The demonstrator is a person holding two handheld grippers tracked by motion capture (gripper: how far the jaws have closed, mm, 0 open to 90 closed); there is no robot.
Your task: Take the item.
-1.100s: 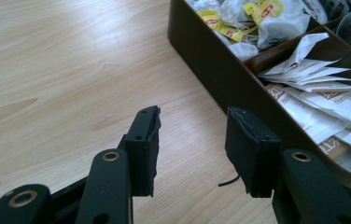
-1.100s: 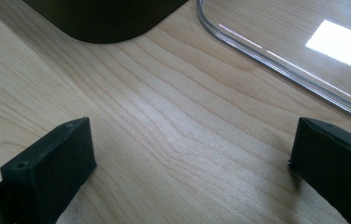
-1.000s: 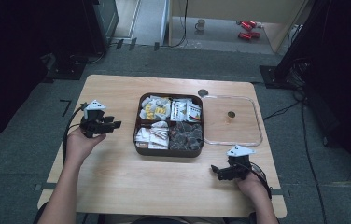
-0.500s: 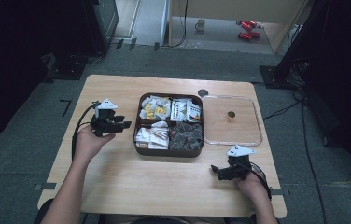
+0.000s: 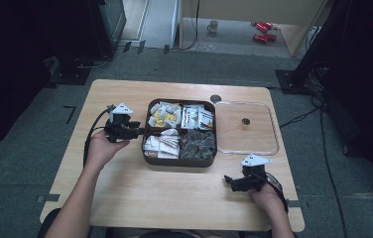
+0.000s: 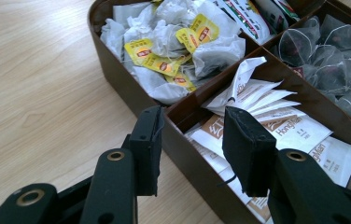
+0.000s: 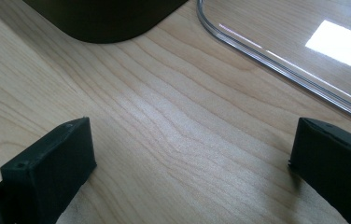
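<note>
A dark brown four-compartment box (image 5: pixel 179 163) stands mid-table. It holds tea bags with yellow tags (image 5: pixel 164 116), red-and-white packets (image 5: pixel 197 118), white sachets (image 5: pixel 162 145) and dark pyramid bags (image 5: pixel 198 145). My left gripper (image 5: pixel 137 131) is at the box's left wall, open. In the left gripper view its jaws (image 6: pixel 190 126) straddle the box wall (image 6: pixel 122 79): one outside, one over the white sachets (image 6: pixel 281 126), gripping nothing. Beyond lie the yellow-tagged bags (image 6: pixel 173 46). My right gripper (image 5: pixel 229 181) rests open on the table (image 5: pixel 125 198) near the front right; its jaws (image 7: pixel 190 154) stand wide over bare wood.
A clear lid (image 5: pixel 259 134) lies flat to the right of the box, with a small knob at its middle. In the right gripper view the lid's rim (image 7: pixel 281 65) and the box's corner (image 7: pixel 103 18) are just ahead. A small dark disc (image 5: pixel 216 98) sits behind the box.
My left gripper has moved right across the table, up to the box's left wall. The right gripper has stayed put.
</note>
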